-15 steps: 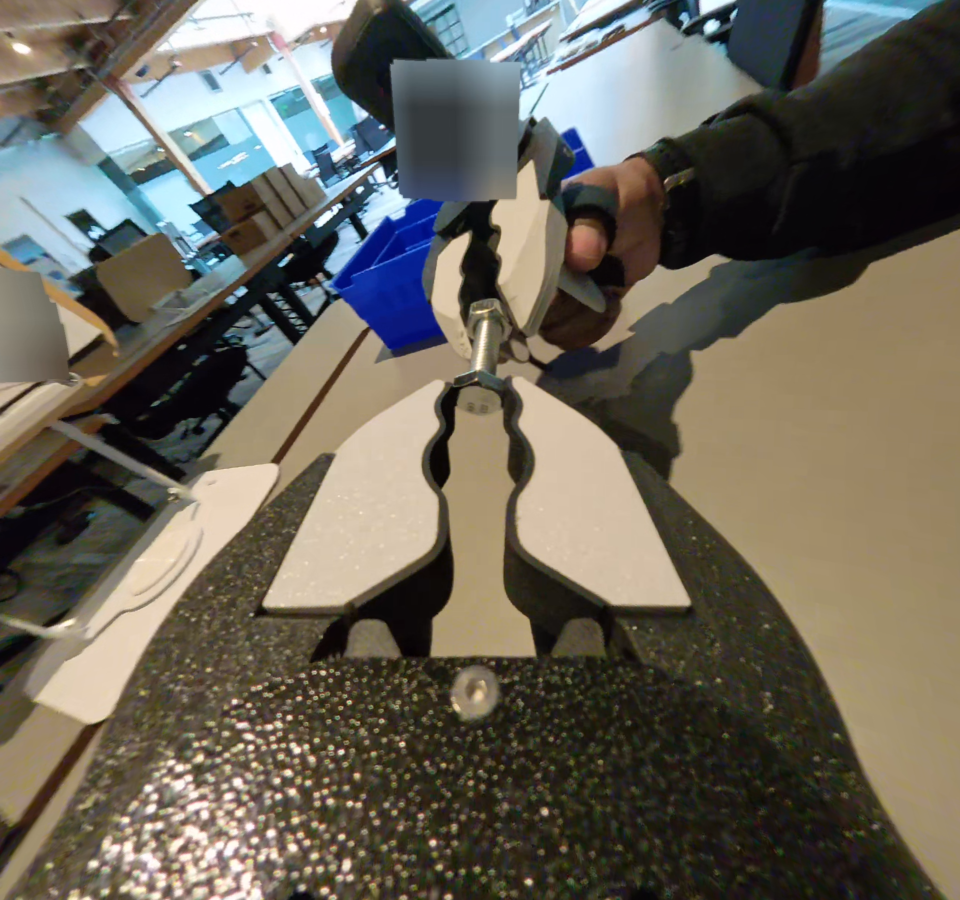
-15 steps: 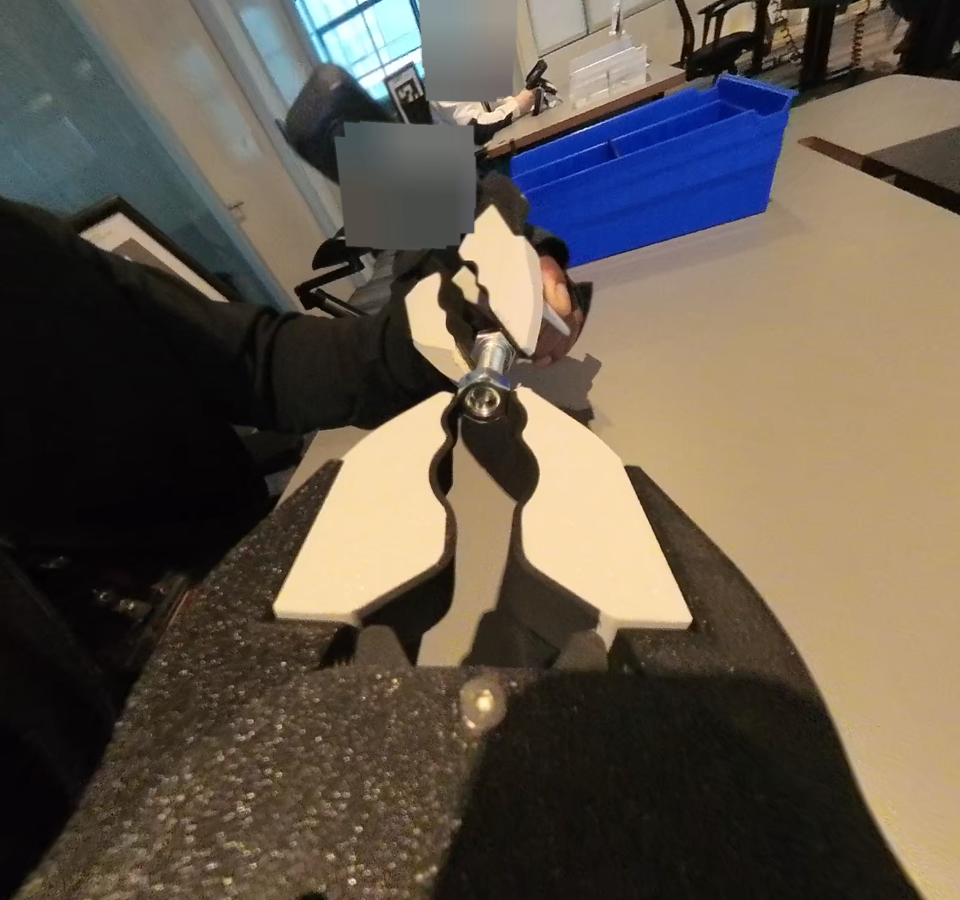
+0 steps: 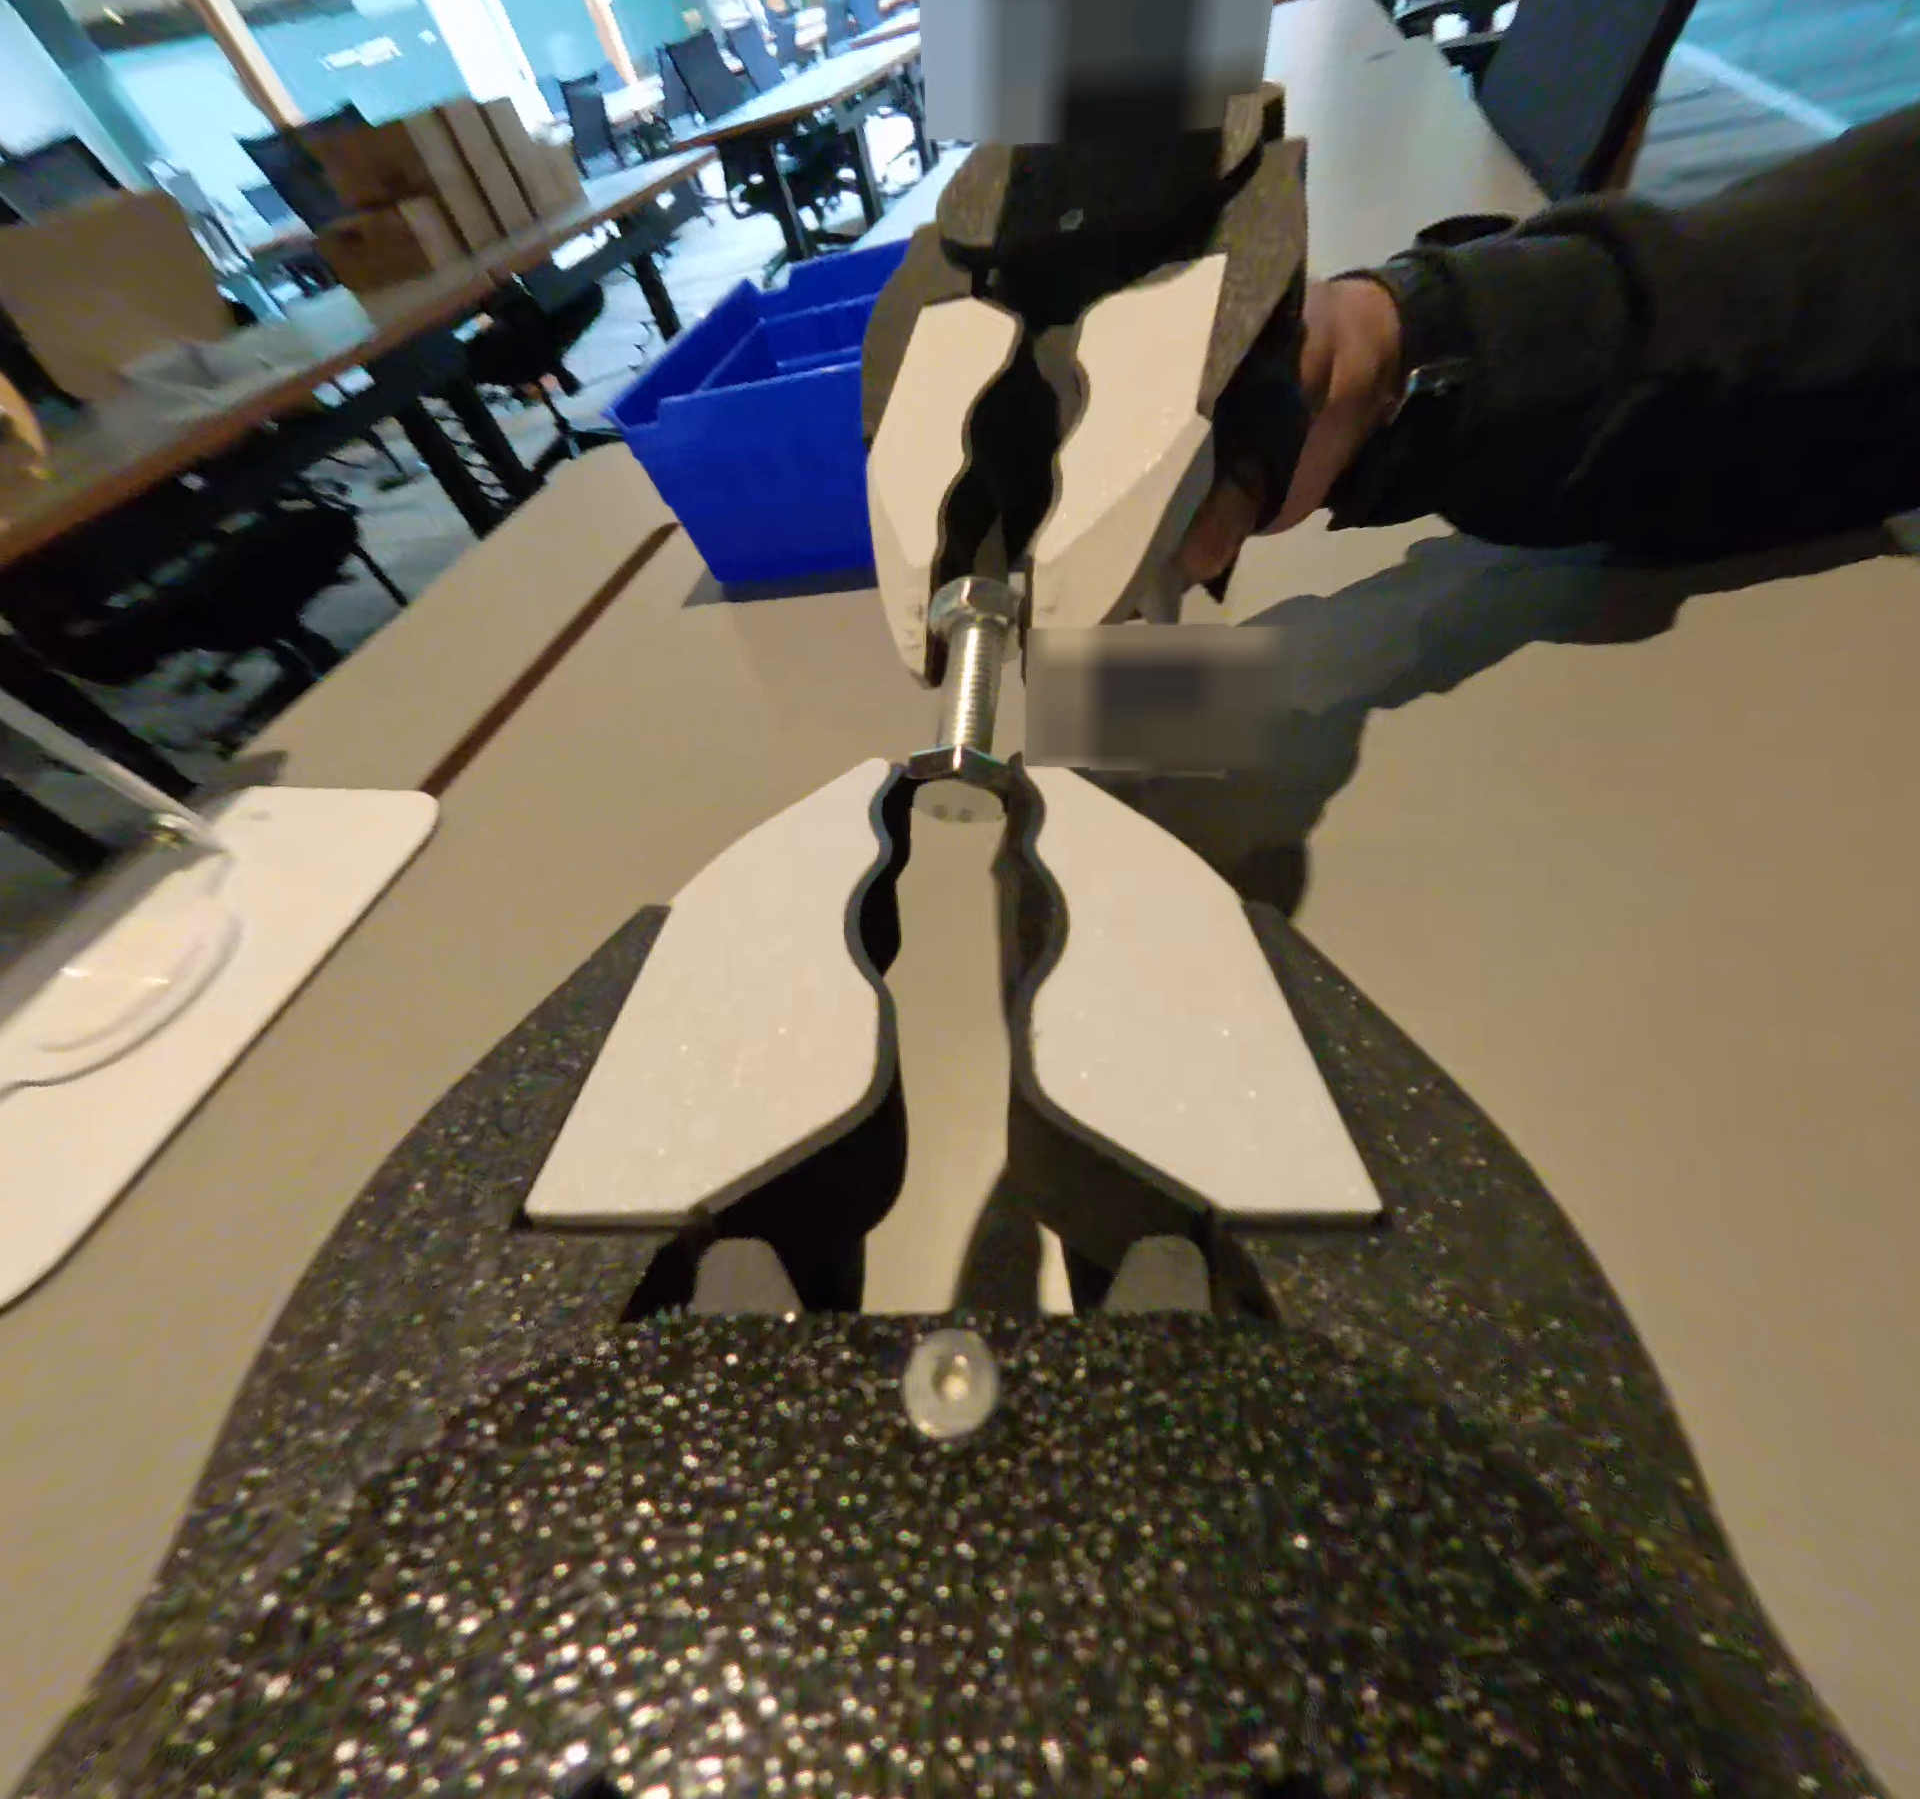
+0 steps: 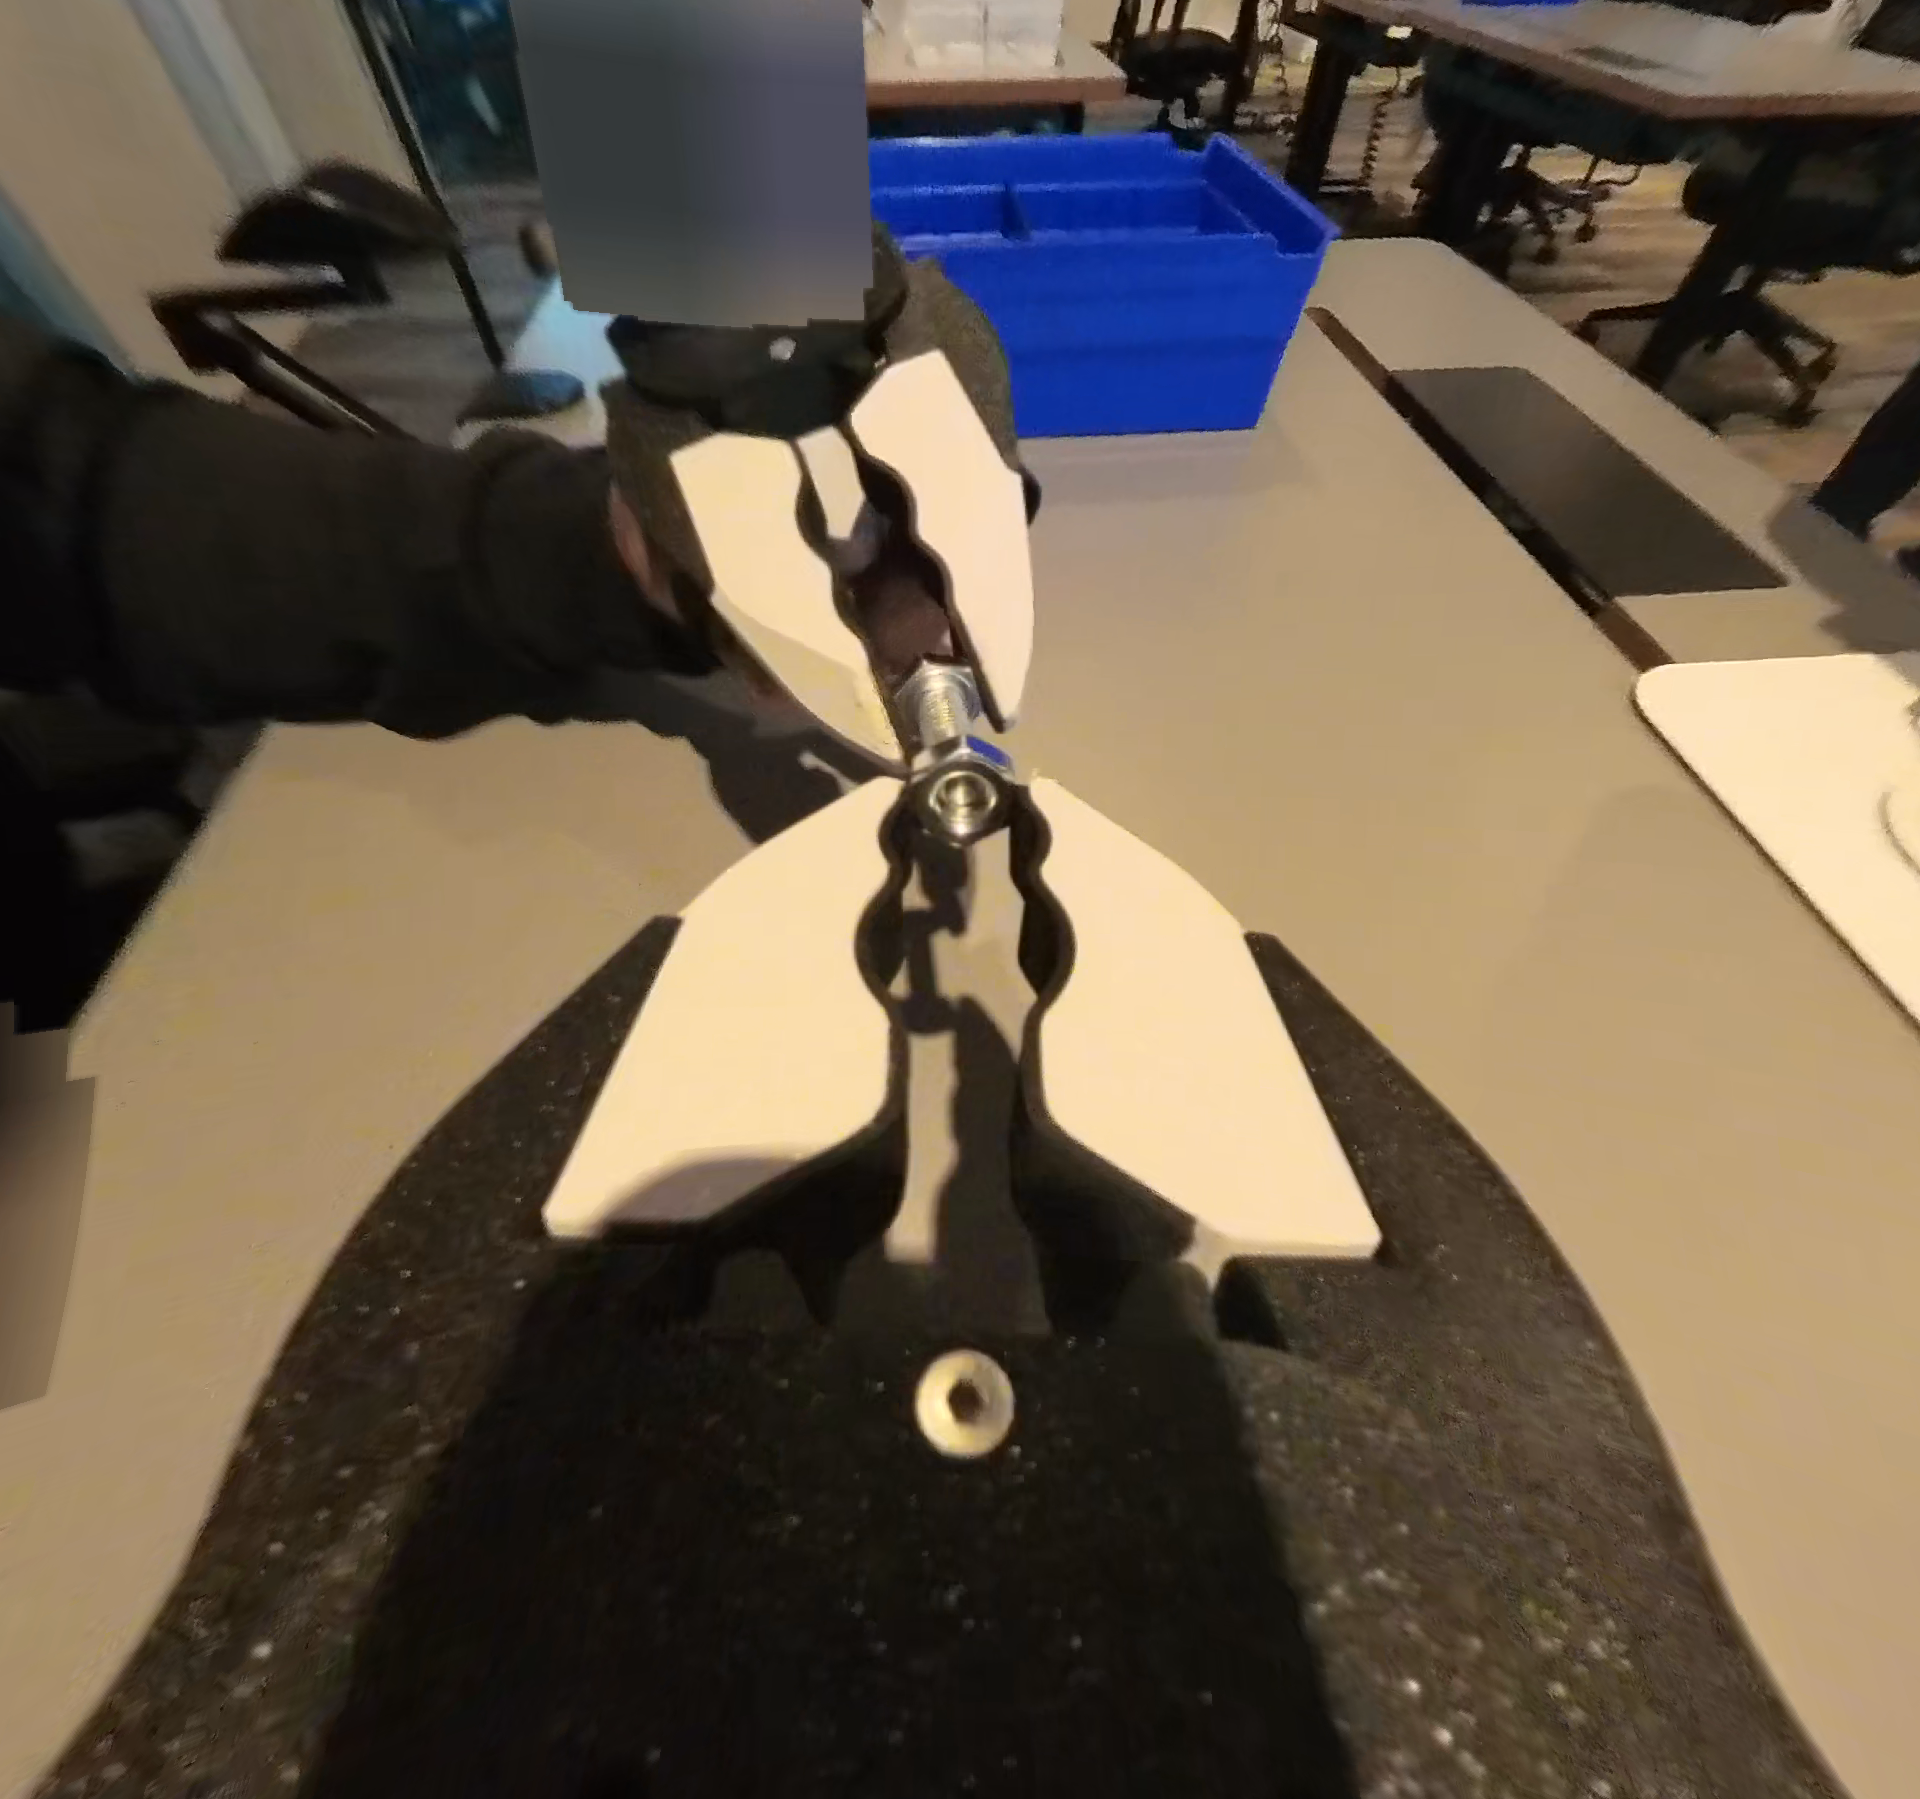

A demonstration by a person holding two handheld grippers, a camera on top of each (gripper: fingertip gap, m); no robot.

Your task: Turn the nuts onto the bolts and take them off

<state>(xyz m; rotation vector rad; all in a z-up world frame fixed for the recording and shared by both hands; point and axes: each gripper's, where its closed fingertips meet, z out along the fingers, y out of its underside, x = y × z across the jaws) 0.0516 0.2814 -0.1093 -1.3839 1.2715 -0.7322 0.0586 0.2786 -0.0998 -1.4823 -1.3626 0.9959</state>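
A blue bin (image 4: 1122,315) is set at the far end of the grey table (image 4: 1351,710); a white mat (image 3: 208,970) is laid near the table's edge.

A shiny silver bolt (image 3: 964,684) was held up in the air above the desk (image 3: 1558,918), stretched between the two grippers. Its flat six-sided head (image 3: 958,785) was pinched at one end. A silver nut (image 4: 961,799) was seen threaded on the other end.
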